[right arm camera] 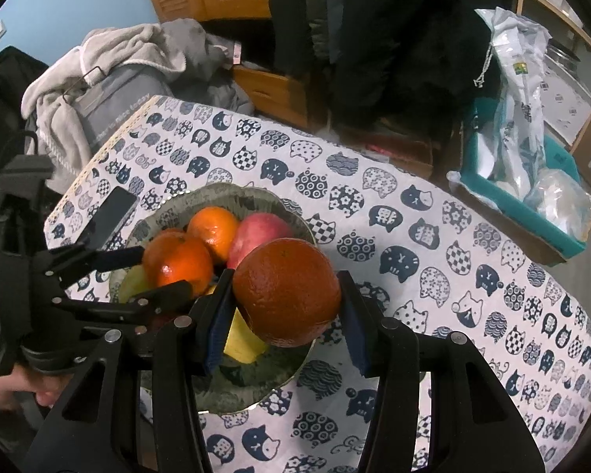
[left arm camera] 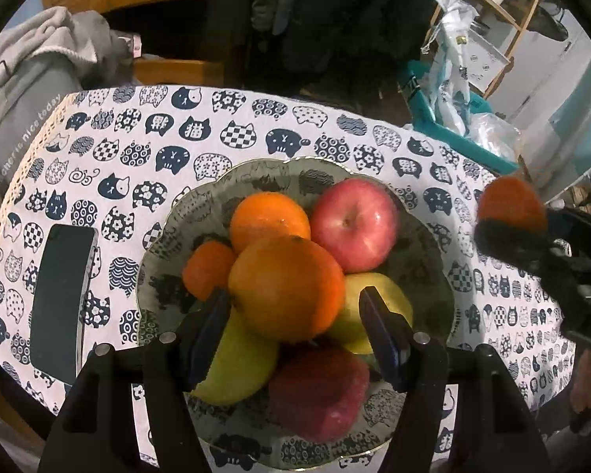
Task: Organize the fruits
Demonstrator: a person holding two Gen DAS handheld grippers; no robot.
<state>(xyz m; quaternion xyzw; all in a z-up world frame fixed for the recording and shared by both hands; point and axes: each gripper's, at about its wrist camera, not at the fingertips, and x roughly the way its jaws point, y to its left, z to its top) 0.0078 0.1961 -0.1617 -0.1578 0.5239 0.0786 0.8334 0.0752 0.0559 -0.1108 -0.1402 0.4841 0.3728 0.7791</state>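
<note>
Left wrist view: the left gripper (left arm camera: 293, 311) points steeply down into the fruit bowl (left arm camera: 169, 236), its blue pads touching both sides of the top orange (left arm camera: 285, 287), which sits on the pile. Under it, half hidden, lie two yellow-green fruits and a dark red apple (left arm camera: 319, 390), blurred and hard to make out. Beyond sit a second orange (left arm camera: 270, 220), a small mandarin (left arm camera: 207, 270) and a glossy pink apple (left arm camera: 354, 224). The scalloped bowl stands near the table's close edge on a cat-print cloth (left arm camera: 256, 118); a dark phone (left arm camera: 61, 299) lies towards the left edge. The right gripper (right arm camera: 283, 303) clamps a dimpled orange (right arm camera: 285, 291) above the bowl's right rim.
</note>
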